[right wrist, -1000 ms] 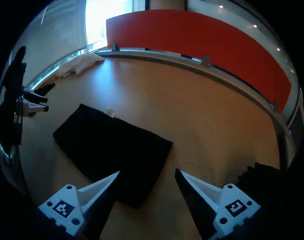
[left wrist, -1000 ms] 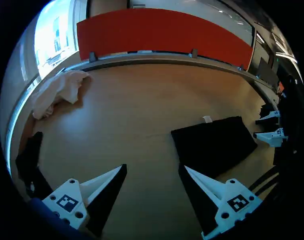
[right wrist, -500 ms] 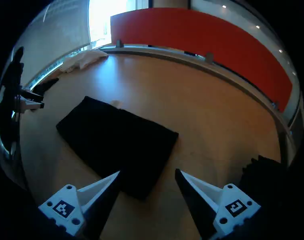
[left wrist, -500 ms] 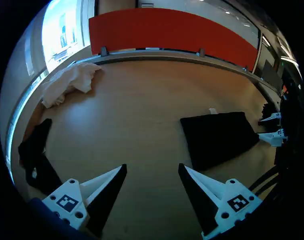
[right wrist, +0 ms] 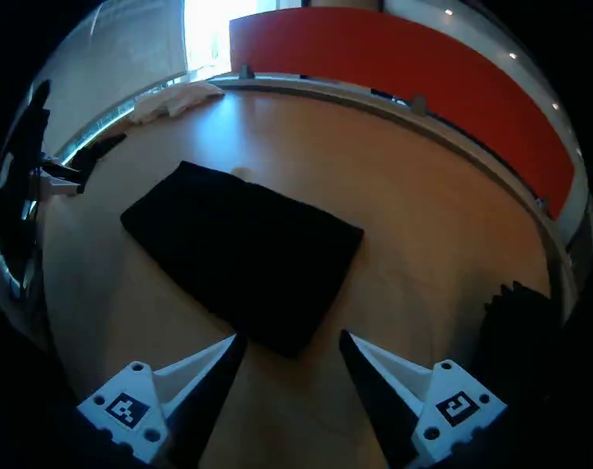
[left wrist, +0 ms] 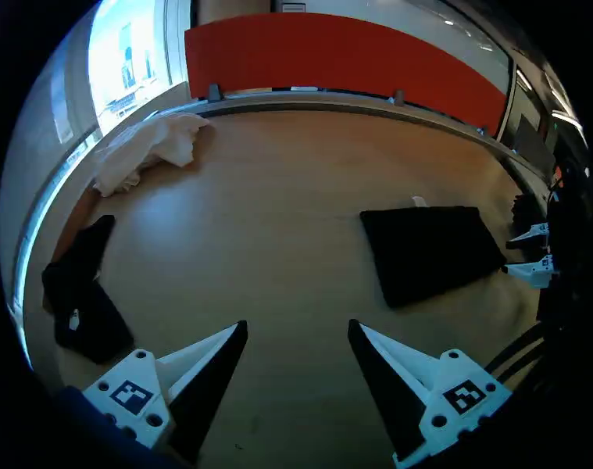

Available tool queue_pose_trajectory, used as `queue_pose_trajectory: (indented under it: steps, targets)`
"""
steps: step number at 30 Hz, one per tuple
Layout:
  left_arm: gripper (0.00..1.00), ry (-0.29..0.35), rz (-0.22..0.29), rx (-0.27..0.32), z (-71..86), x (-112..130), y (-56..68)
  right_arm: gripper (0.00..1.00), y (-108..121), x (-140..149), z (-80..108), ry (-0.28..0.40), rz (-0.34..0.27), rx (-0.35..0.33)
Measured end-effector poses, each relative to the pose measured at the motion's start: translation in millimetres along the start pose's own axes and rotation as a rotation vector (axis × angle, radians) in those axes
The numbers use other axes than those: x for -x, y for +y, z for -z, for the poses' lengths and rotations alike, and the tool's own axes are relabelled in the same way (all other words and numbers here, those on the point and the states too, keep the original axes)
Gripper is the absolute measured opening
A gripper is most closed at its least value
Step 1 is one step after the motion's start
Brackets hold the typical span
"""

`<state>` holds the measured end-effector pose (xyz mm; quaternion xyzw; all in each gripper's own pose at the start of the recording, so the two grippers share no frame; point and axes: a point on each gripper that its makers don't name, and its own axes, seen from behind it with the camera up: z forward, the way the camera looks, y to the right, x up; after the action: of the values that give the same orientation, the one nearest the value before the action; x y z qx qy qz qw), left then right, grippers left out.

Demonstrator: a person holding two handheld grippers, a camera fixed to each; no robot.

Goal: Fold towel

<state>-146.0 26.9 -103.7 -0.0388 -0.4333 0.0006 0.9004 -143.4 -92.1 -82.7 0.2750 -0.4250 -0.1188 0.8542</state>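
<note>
A black towel (left wrist: pixel 430 252) (right wrist: pixel 245 250) lies folded flat as a rectangle on the wooden table (left wrist: pixel 280 203). In the right gripper view its near edge sits just beyond my right gripper (right wrist: pixel 288 352), which is open and holds nothing. My left gripper (left wrist: pixel 296 336) is open too, over bare wood, with the towel off to its right. The right gripper's white fingertips (left wrist: pixel 534 270) show at the far right of the left gripper view, just past the towel. The left gripper (right wrist: pixel 62 176) shows small at the left edge of the right gripper view.
A crumpled white cloth (left wrist: pixel 144 148) (right wrist: pixel 175 100) lies at the table's far left corner. Dark cloth (left wrist: pixel 81 293) is piled at the left edge, and another dark heap (right wrist: pixel 523 328) lies at the right. A red partition (left wrist: pixel 343 59) runs behind the table's far edge.
Both grippers have pulled back from the towel; it sits farther from the left gripper and its near edge has cleared the right gripper's fingers. The towel itself has not moved.
</note>
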Motion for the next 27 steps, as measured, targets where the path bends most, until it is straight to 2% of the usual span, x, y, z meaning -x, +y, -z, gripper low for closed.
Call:
queue_pose_trajectory:
  steps: [11,16,24,27]
  targets:
    - [0.95,-0.002,0.014,-0.001,4.2,6,-4.2,0.59,-2,11,0.1,-0.034,0.053,-0.02]
    - [0.95,0.0,0.009,0.003,5.1,6,-3.8,0.37,-2,13,-1.2,-0.045,0.065,-0.032]
    - [0.95,-0.003,0.007,0.005,6.1,9,-5.4,0.35,2,13,-2.1,-0.047,0.077,-0.027]
    - [0.95,-0.006,0.006,0.005,6.1,10,-6.3,0.29,1,13,-1.8,-0.047,0.082,-0.031]
